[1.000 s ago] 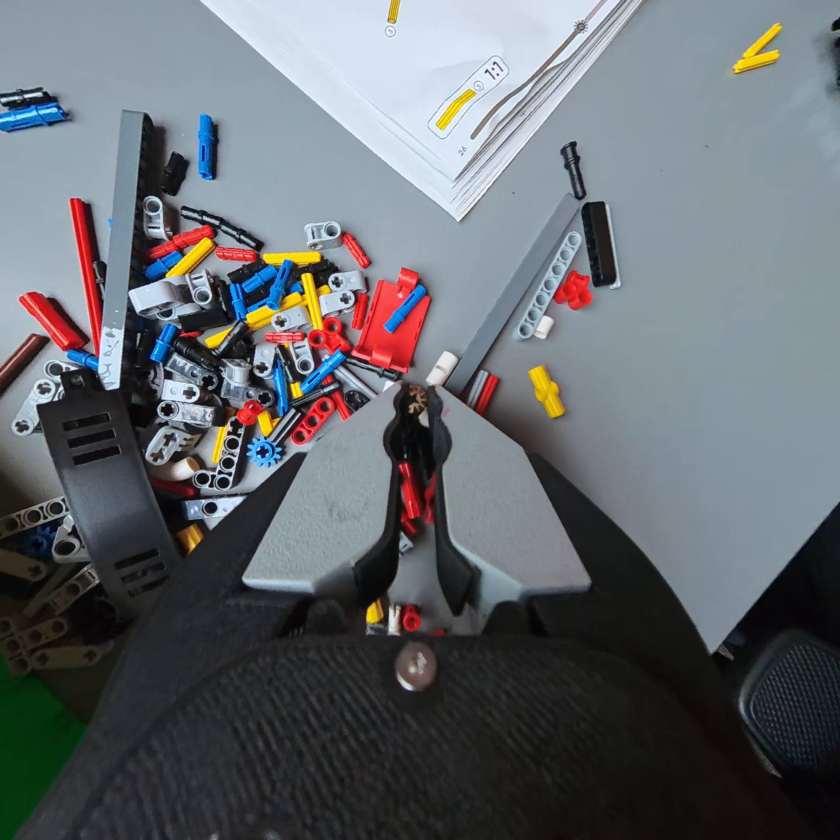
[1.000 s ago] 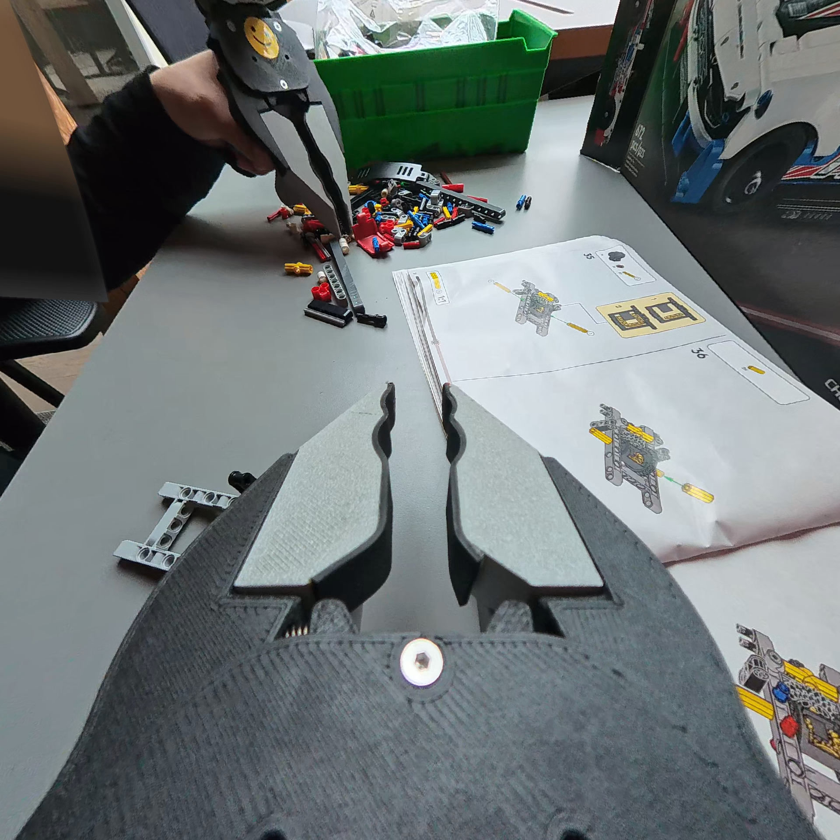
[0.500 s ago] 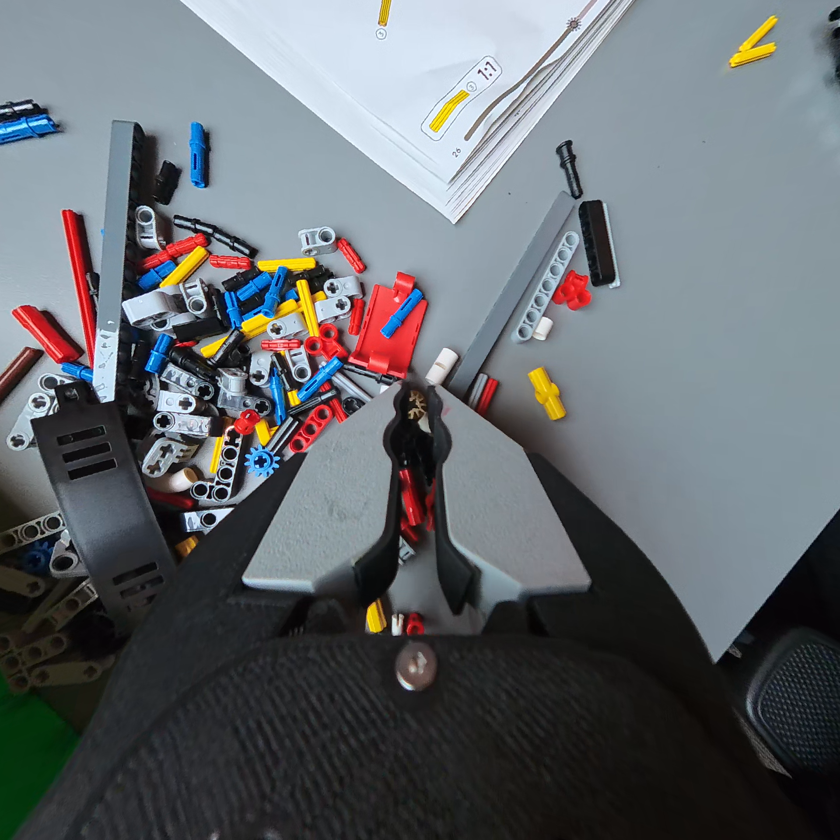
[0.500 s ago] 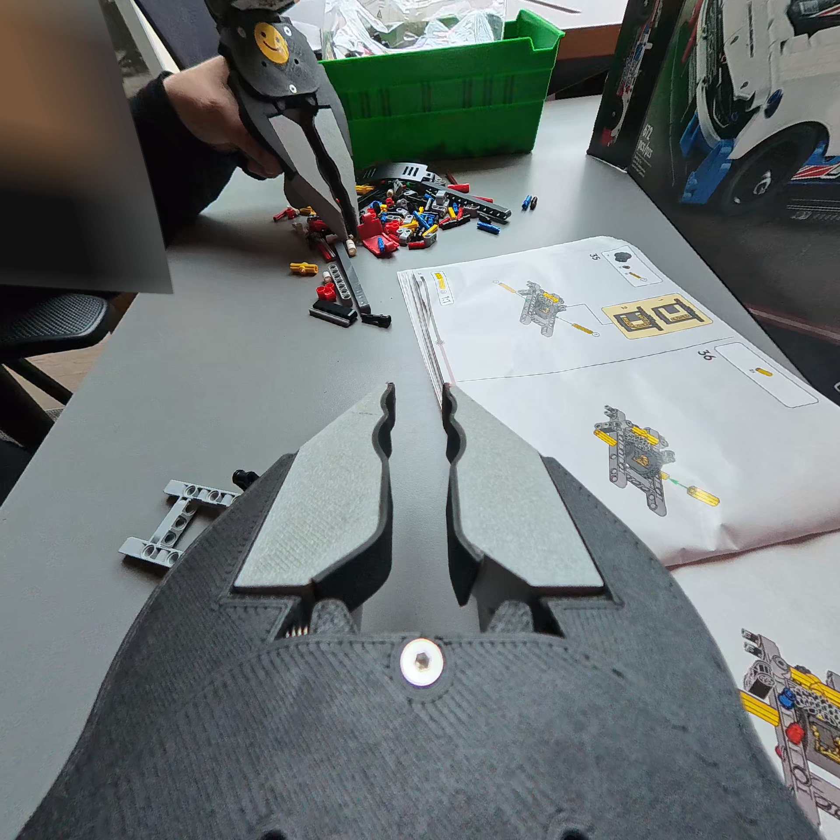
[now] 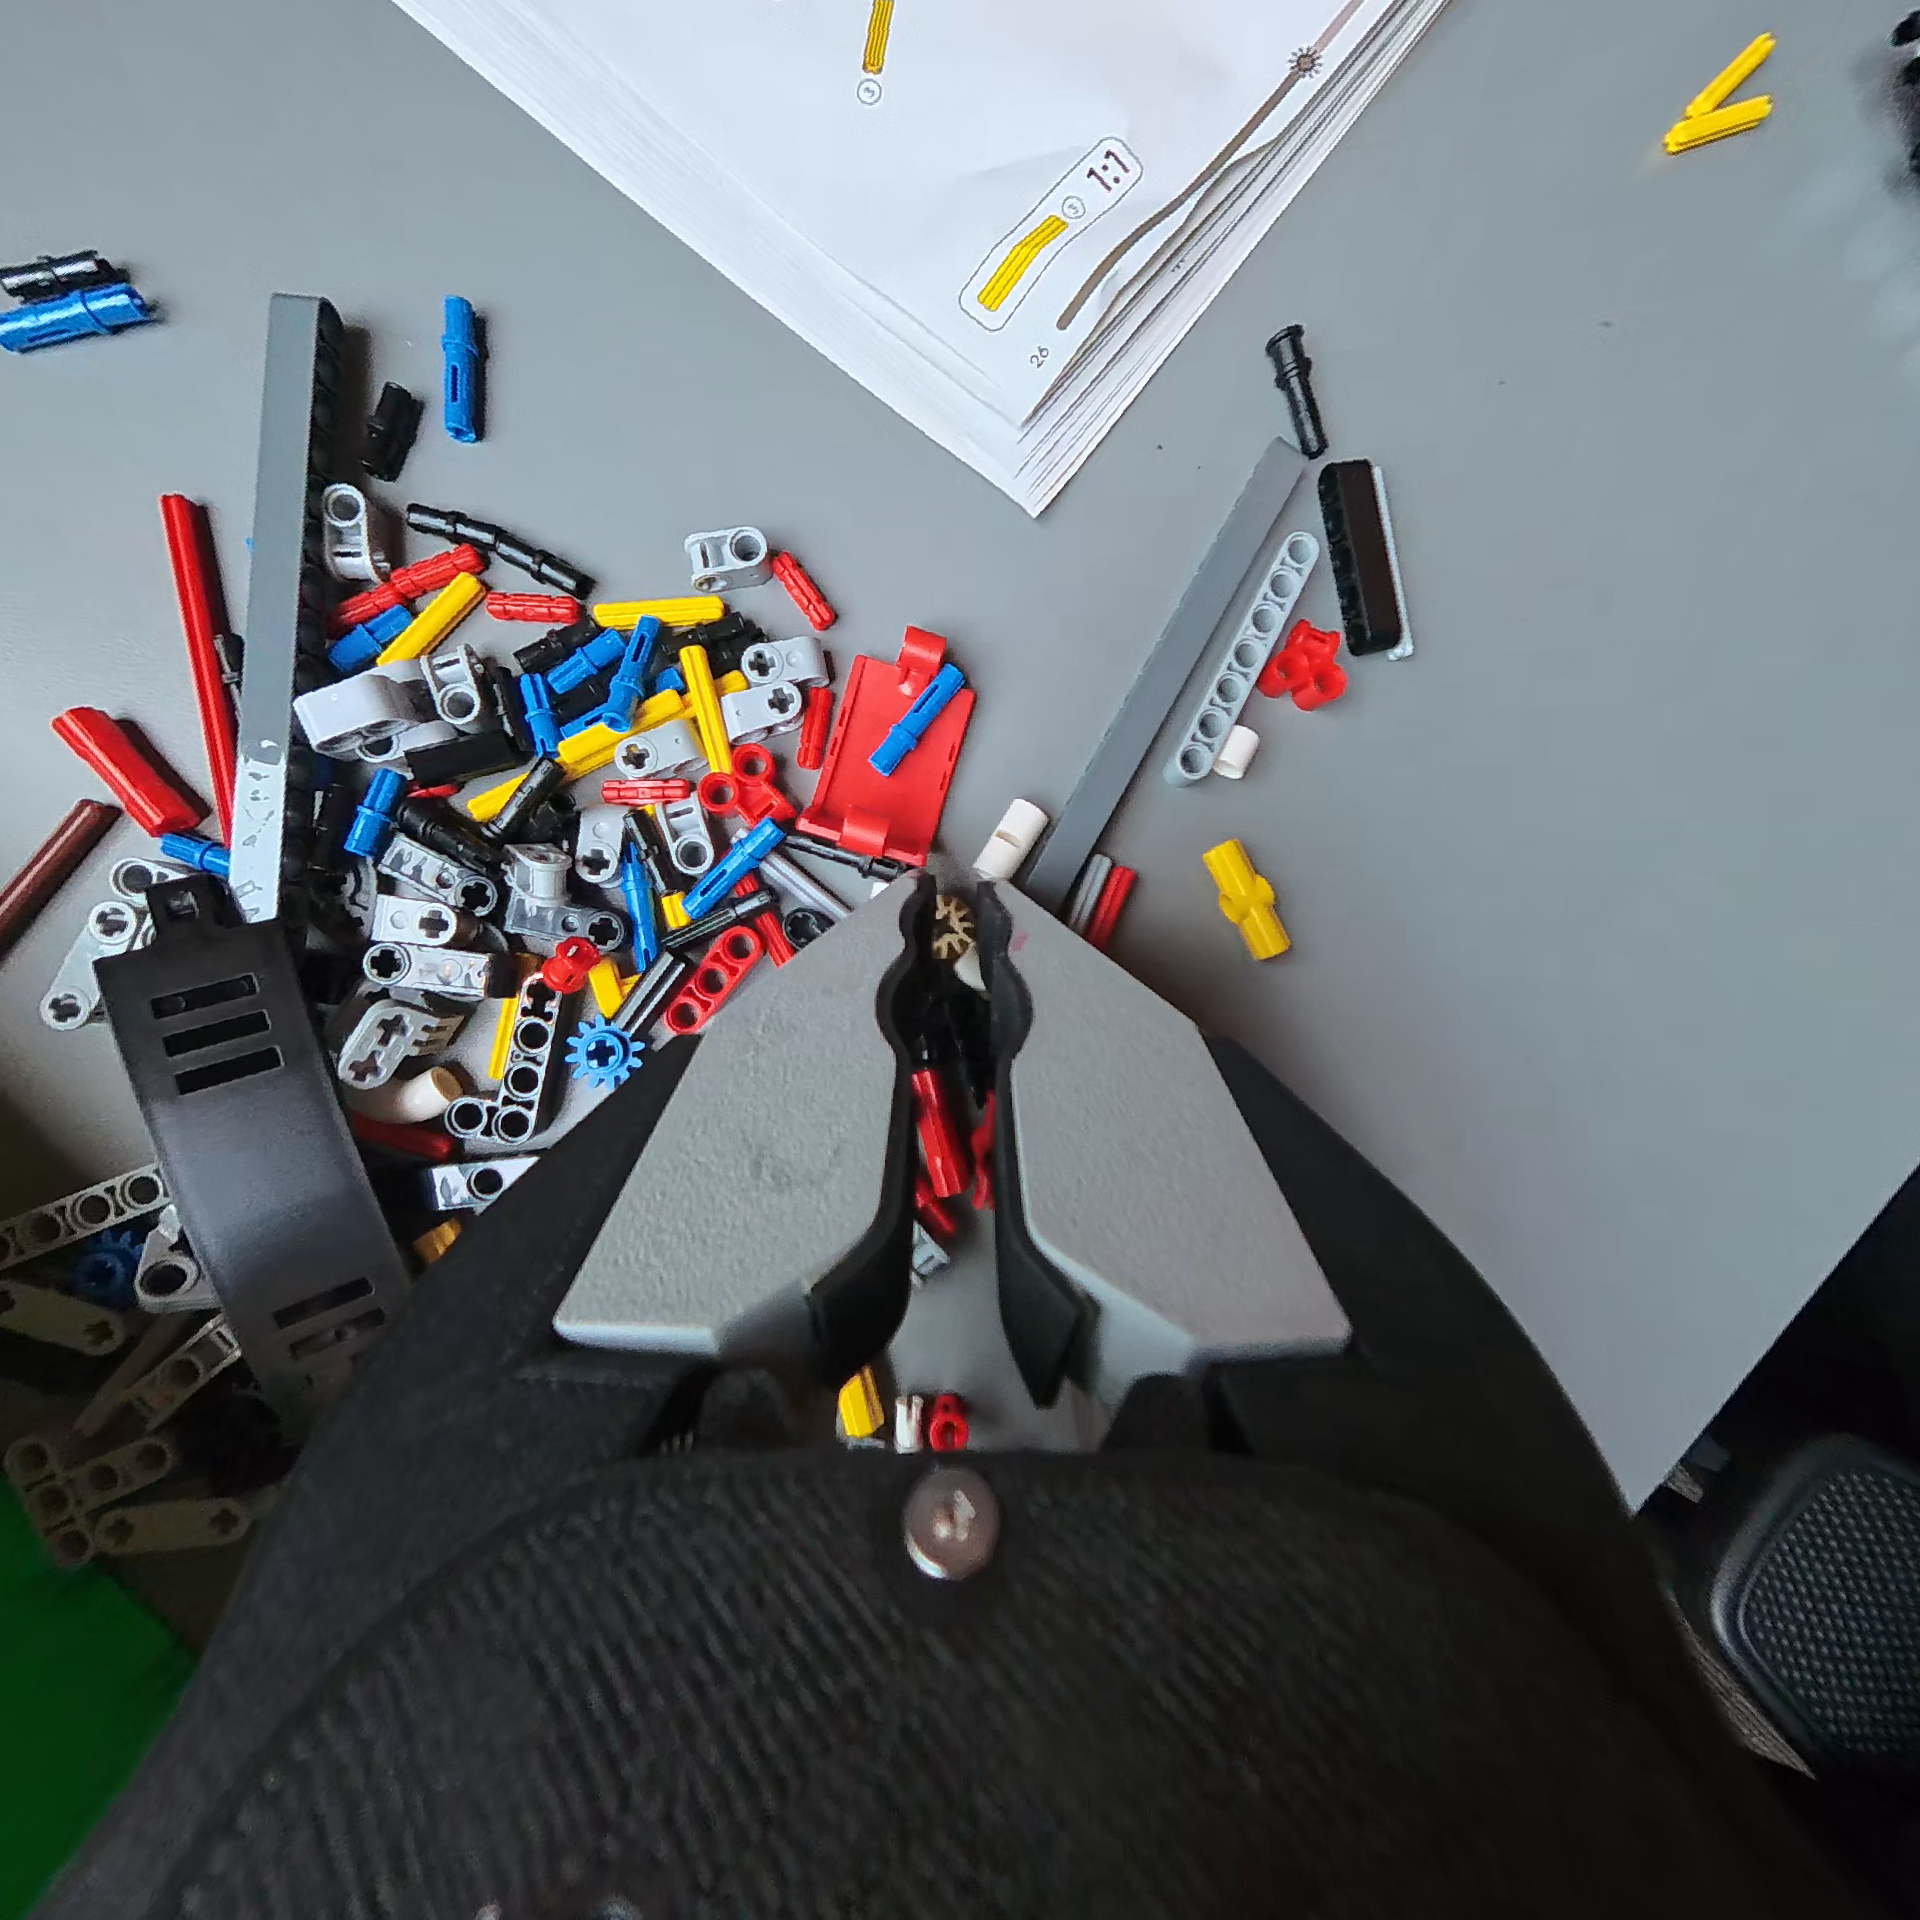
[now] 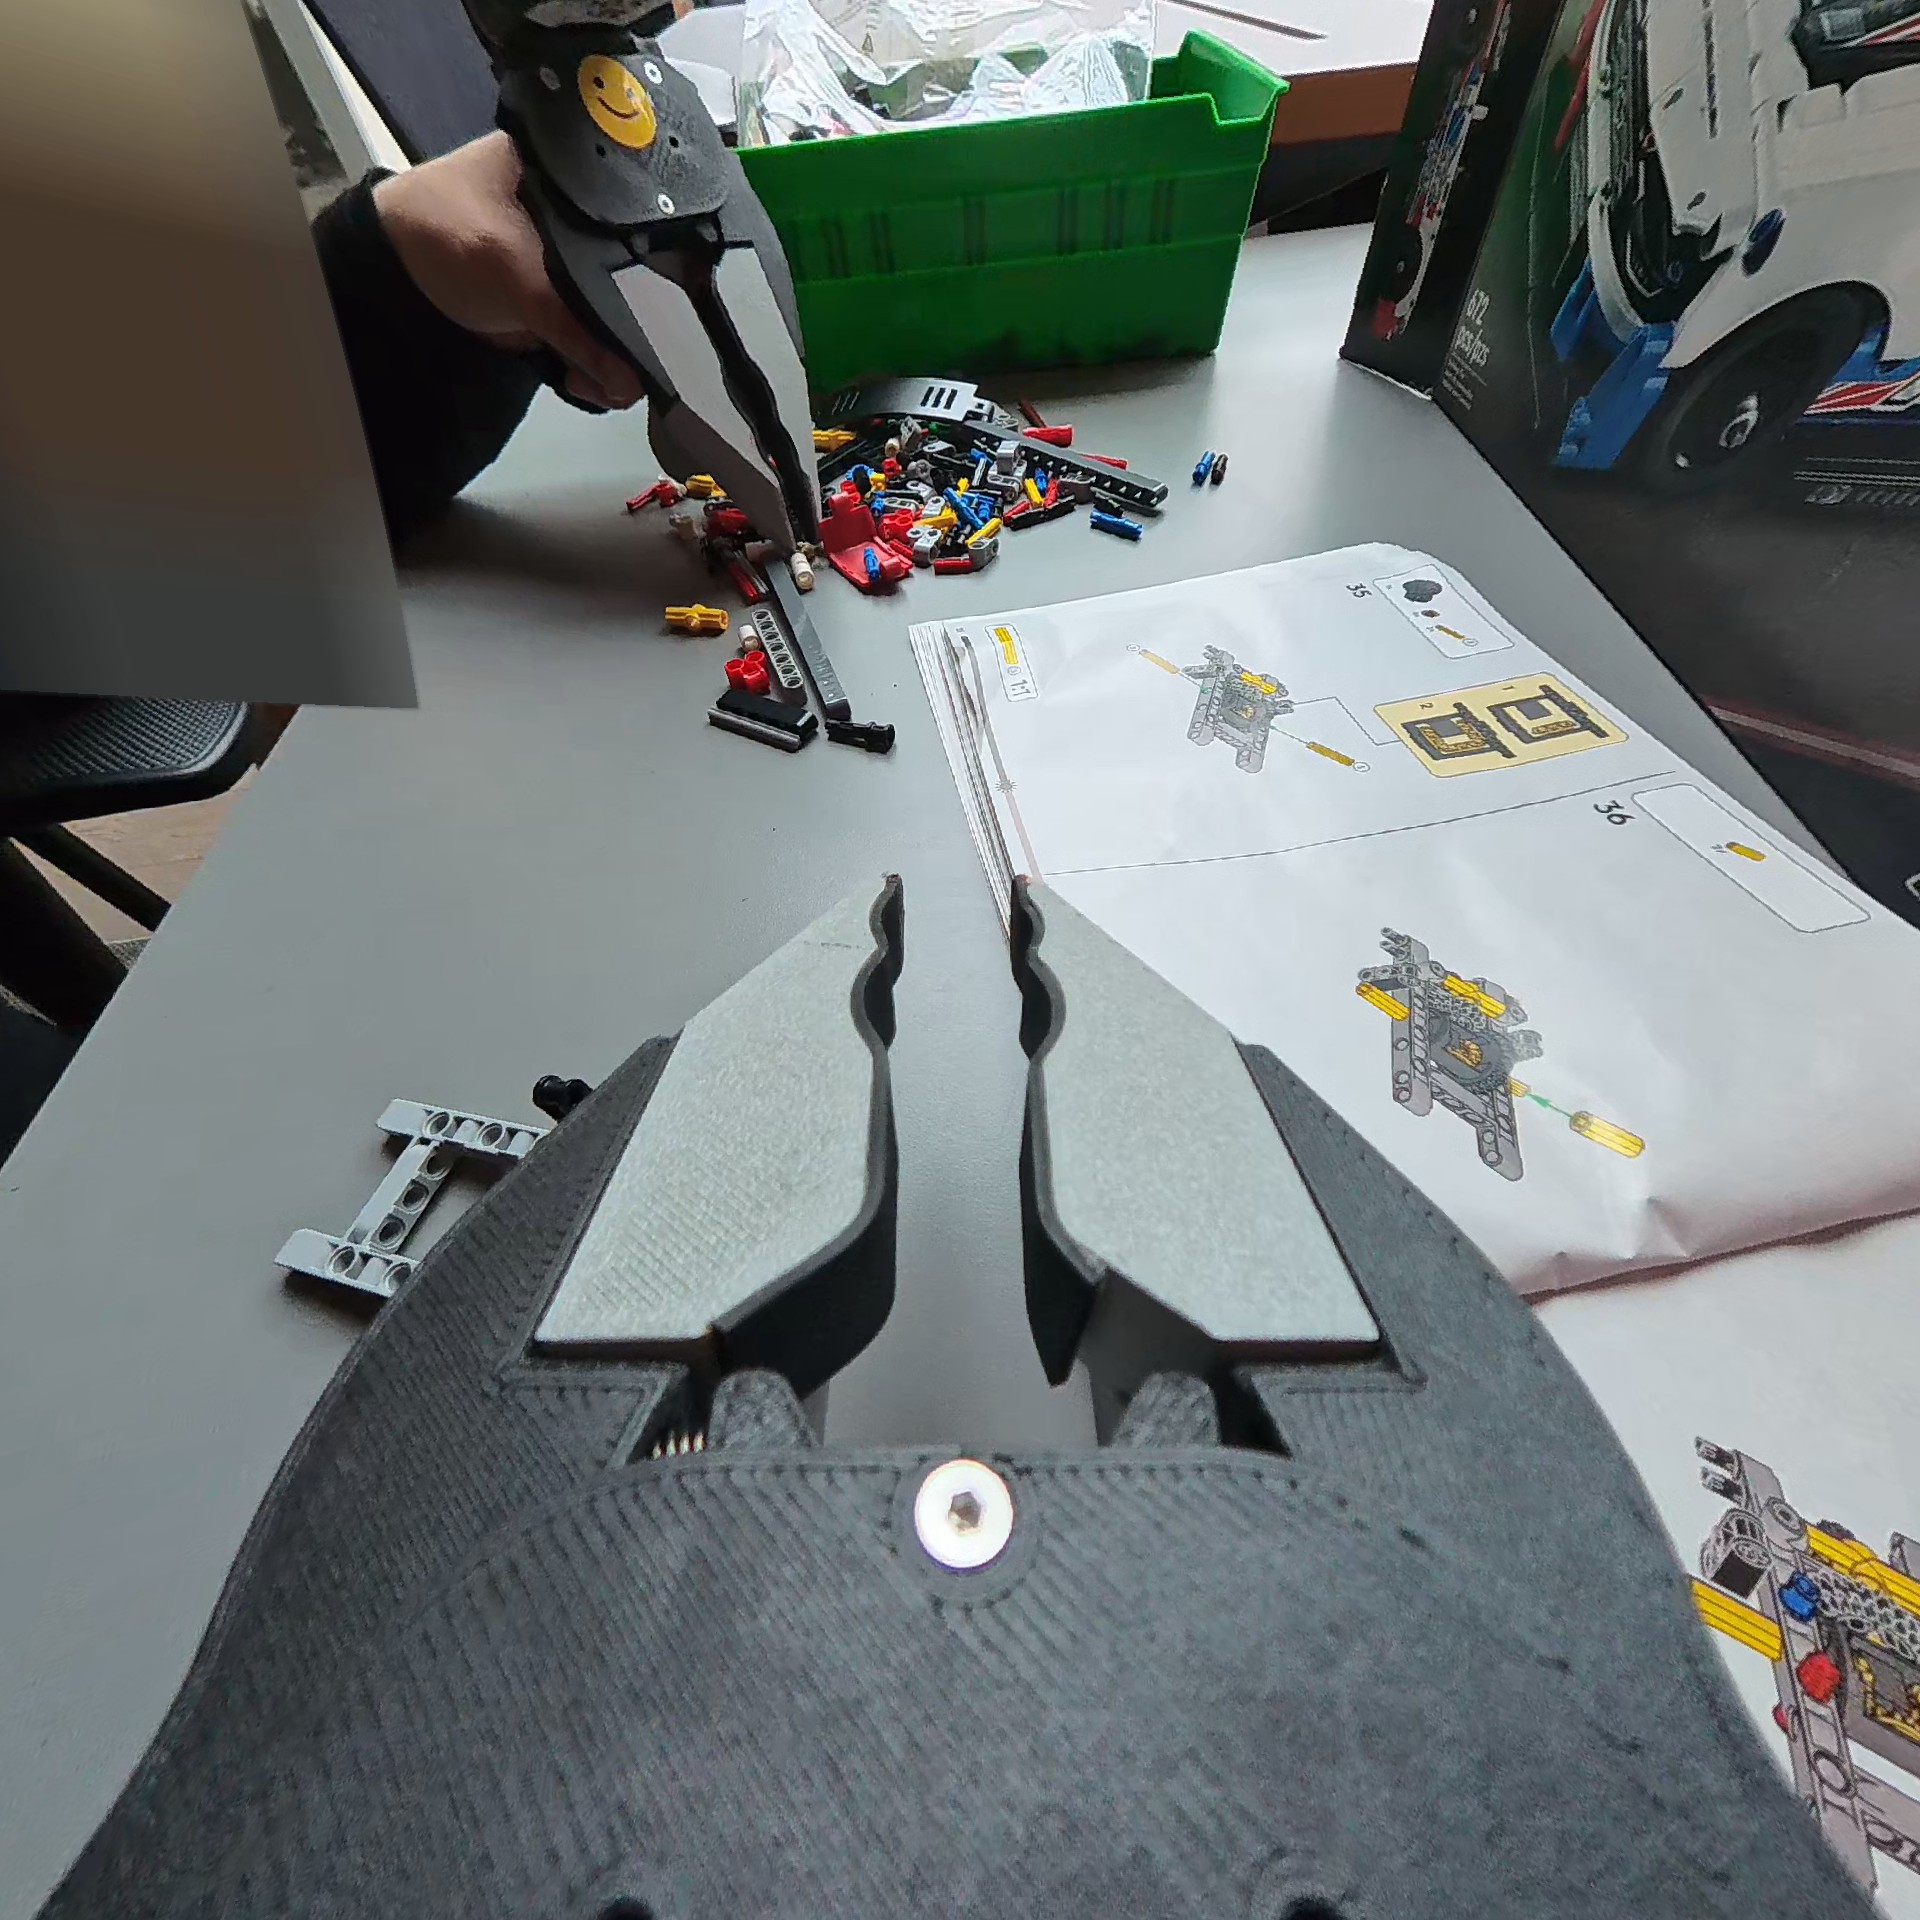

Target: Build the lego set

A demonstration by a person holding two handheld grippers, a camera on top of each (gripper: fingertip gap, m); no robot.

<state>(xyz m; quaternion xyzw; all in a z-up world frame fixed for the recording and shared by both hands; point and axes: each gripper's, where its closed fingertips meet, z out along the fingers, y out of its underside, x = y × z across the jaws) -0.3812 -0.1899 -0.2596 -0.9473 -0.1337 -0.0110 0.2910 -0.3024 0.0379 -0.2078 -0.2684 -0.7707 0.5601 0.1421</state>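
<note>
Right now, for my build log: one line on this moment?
left claw: closing on tan gear at parts pile | right claw: open, empty, over table

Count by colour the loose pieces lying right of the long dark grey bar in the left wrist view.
Black: 2, a pin and a black bar
Yellow: 3, a connector and two sticks
Red: 2, a knobby piece and a red stick
Grey: 2, a holed bar and a grey stick
White: 1, a small tube
Total: 10
A blurred dark thing at the top right edge is left out.

Left wrist steeply above parts pile (image 5: 582,790), right wrist low, farther, perhaps sharing it
</note>
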